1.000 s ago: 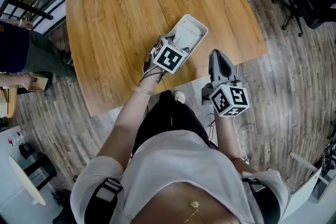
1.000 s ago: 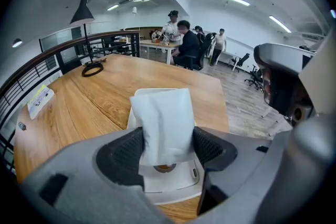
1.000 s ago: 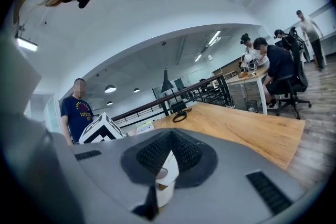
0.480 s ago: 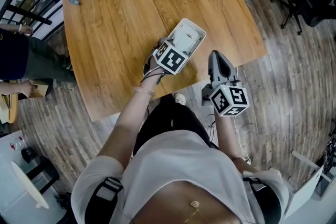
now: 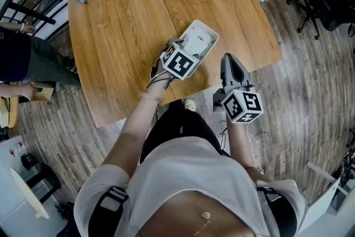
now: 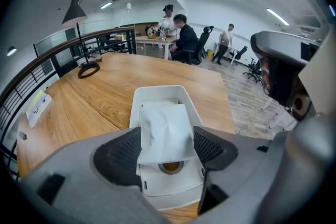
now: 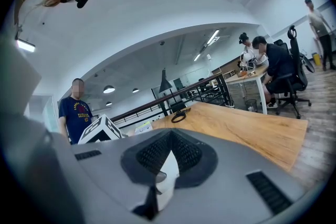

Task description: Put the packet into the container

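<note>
At the near right part of the light-brown wooden table [image 5: 127,25], the left gripper [image 6: 167,140] is positioned over the white rectangular plastic container [image 6: 157,92] with rounded corners. Its jaws stand apart by the width of the white, creased, soft-sided packet [image 6: 164,120] and pinch the packet's near end between the two ribbed pads. The rest of the packet extends to the far side, within the container's walls as the left gripper view shows it. Whether the far end rests on the container floor cannot be determined. A brown round mark [image 6: 170,167] shows on that floor just below the packet's near edge. The right gripper [image 7: 170,139] is held just off the table's near edge, right of the container, with its jaws pressed together at the tips and nothing identifiable between them. Assessment: the placing step is in hand and close to completion. The next move calls for lowering the packet until it is supported, spreading the left jaws, and lifting clear without dragging the packet over the near wall.
</note>
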